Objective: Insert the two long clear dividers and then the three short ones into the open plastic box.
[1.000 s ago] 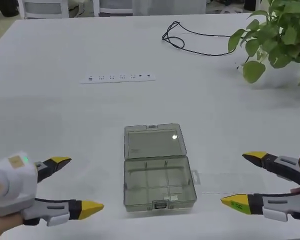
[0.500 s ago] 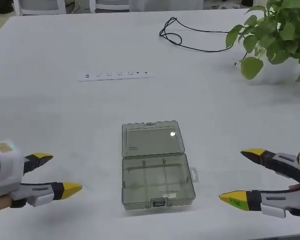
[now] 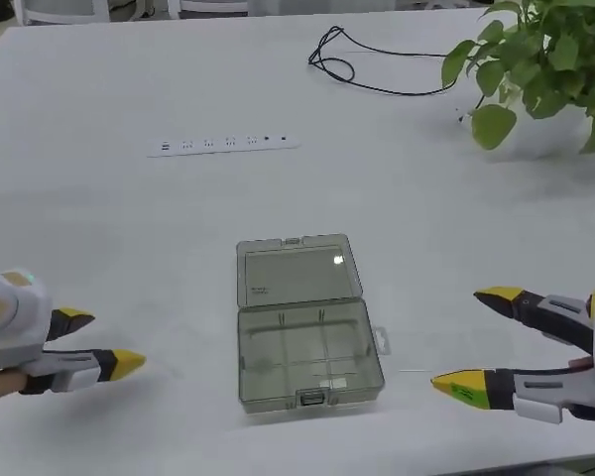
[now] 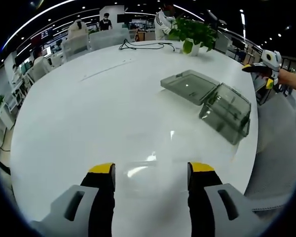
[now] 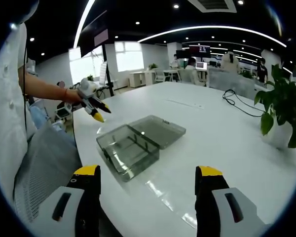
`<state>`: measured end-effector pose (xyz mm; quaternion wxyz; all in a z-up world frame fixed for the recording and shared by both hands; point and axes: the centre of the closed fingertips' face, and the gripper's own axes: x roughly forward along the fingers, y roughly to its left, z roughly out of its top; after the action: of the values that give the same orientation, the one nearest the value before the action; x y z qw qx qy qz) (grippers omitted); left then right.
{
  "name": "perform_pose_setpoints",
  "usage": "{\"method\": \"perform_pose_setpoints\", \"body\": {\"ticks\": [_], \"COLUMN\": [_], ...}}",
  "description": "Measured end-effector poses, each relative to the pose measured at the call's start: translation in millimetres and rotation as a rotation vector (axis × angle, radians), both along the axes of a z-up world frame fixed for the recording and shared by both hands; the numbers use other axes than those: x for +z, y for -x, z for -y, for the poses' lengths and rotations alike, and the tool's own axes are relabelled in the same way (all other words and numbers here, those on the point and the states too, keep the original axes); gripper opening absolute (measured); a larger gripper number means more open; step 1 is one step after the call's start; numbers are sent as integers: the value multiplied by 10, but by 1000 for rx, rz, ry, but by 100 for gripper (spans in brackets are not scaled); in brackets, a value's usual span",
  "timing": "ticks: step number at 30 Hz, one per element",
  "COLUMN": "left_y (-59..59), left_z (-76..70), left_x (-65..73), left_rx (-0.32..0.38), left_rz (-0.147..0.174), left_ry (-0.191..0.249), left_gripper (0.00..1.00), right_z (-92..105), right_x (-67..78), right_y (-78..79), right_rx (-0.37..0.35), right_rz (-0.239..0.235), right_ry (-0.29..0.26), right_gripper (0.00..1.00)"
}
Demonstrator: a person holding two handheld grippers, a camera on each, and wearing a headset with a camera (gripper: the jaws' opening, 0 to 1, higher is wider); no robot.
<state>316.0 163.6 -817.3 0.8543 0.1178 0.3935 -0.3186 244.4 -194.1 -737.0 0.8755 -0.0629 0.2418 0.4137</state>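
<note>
**Clear parts are easy to miss**

The left gripper has its fingers spread and empty. In the left gripper view a faint clear strip — likely a divider, though I cannot be sure — lies on the table just ahead, between the fingertips. The open plastic box sits between the two pairs of fingers, well apart from both, with its lid laid flat on the side away from them. The right gripper is likewise wide open and holds nothing.

Three things could go wrong:
- The fingers could close on bare table, because the strip is nearly invisible.
- The flat piece could slide ahead of the fingertips instead of lifting.
- The box could skid when a divider is pressed in, since nothing braces it.
</note>
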Motion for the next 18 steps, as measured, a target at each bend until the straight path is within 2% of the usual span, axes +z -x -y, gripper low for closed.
{"method": "perform_pose_setpoints", "body": {"ticks": [7, 14, 18], "left_y": [8, 20, 25], "left_z": [-82, -125, -122], "left_x": [-100, -203, -243], "left_rx": [6, 12, 3], "left_rz": [-54, -113, -130], "left_ry": [-63, -98, -123], "left_gripper": [54, 50, 46], "right_z": [-15, -24, -9], "right_x": [-16, -5, -1], "right_y": [2, 7, 6], "right_rx": [2, -2, -8], "right_rz": [-1, 1, 1], "right_ry": [0, -6, -8], "right_gripper": [79, 79, 79]}}
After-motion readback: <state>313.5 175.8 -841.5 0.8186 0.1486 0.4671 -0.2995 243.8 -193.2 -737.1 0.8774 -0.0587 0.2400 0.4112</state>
